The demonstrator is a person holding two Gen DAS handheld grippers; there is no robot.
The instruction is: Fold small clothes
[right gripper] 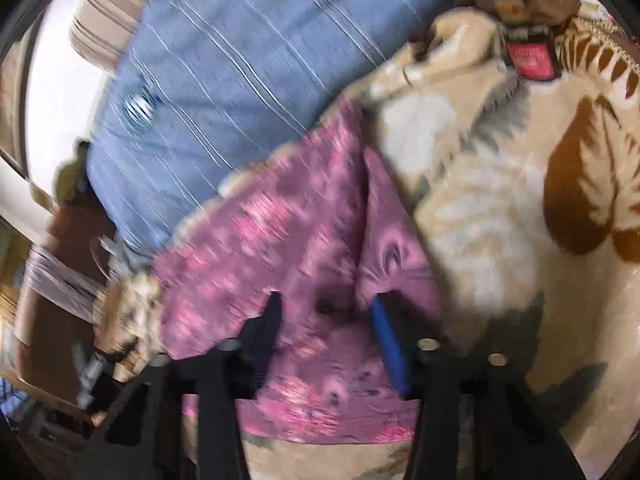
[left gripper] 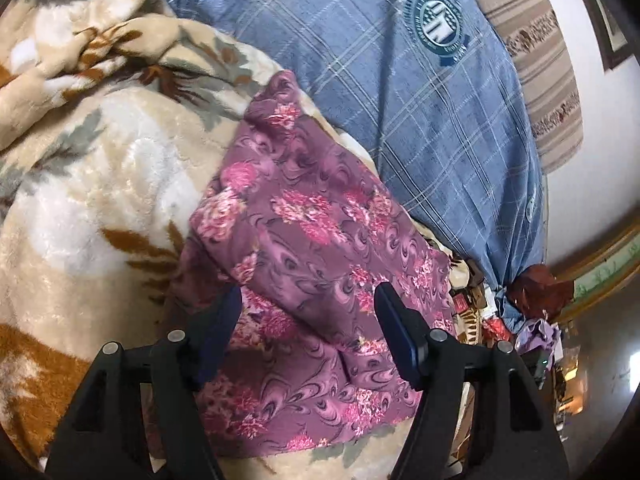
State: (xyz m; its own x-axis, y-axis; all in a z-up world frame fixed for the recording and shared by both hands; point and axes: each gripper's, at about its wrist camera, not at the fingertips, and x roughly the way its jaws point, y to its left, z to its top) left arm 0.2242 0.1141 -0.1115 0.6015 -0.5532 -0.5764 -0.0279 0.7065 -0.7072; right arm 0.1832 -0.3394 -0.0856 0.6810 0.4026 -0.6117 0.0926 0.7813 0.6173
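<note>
A small purple garment with pink flowers [left gripper: 312, 248] lies folded on a cream leaf-patterned fleece blanket [left gripper: 100, 184]. My left gripper [left gripper: 308, 300] hovers over the garment's near part with its jaws wide apart and nothing between them. In the right wrist view, which is motion-blurred, the same garment [right gripper: 288, 240] lies under my right gripper [right gripper: 326, 300], whose jaws are apart over a raised fold of the cloth. The cloth sits between the fingers but is not pinched.
A blue plaid pillow with a round crest [left gripper: 400, 80] lies beyond the garment, also in the right wrist view [right gripper: 224, 80]. A striped tan pillow [left gripper: 548, 80] is behind it. Clutter and a red-brown cloth [left gripper: 540, 288] sit at the bed's edge. A red tag [right gripper: 532, 60] is on the blanket.
</note>
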